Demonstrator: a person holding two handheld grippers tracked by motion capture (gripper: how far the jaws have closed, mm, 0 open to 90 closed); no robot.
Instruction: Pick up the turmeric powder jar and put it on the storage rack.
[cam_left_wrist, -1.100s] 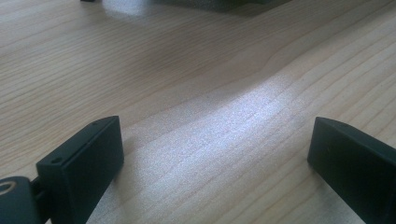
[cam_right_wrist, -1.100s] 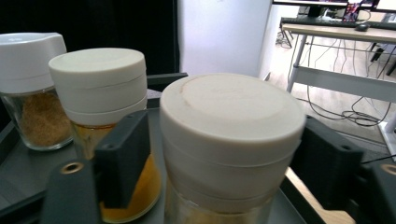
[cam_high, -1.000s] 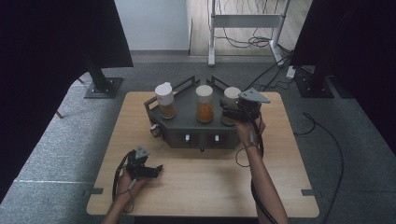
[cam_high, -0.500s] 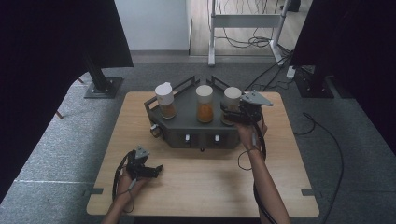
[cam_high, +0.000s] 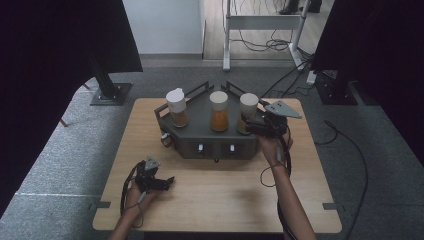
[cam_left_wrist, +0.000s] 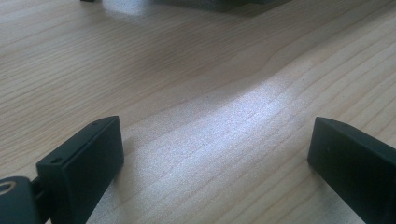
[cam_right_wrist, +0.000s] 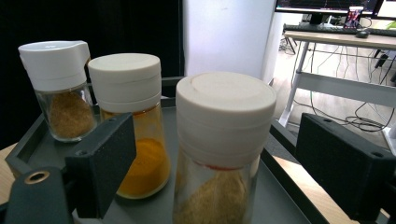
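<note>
Three white-capped spice jars stand on a dark grey tray (cam_high: 200, 134): a left jar (cam_high: 177, 107) of brown powder, a middle jar (cam_high: 219, 111) of orange powder and a right jar (cam_high: 248, 111) of tan powder. My right gripper (cam_high: 251, 125) is level at the right jar. In the right gripper view that jar (cam_right_wrist: 224, 140) stands upright in the gap of the right gripper (cam_right_wrist: 217, 140), with room on both sides. The jaws have just been opening and do not press it. My left gripper (cam_high: 166, 181) rests open over bare wood near the table's front left, with nothing in the left gripper (cam_left_wrist: 217, 126).
The wooden table (cam_high: 225, 200) has free board in front of the tray. The tray's front face carries small knobs (cam_high: 200, 148). Cables (cam_high: 280, 165) trail from the right hand. A black stand base (cam_high: 111, 94) and a desk frame (cam_high: 260, 30) lie beyond the table.
The right gripper has drawn slightly back toward the person from the right jar, which stays standing on the tray. The left hand has not moved.
</note>
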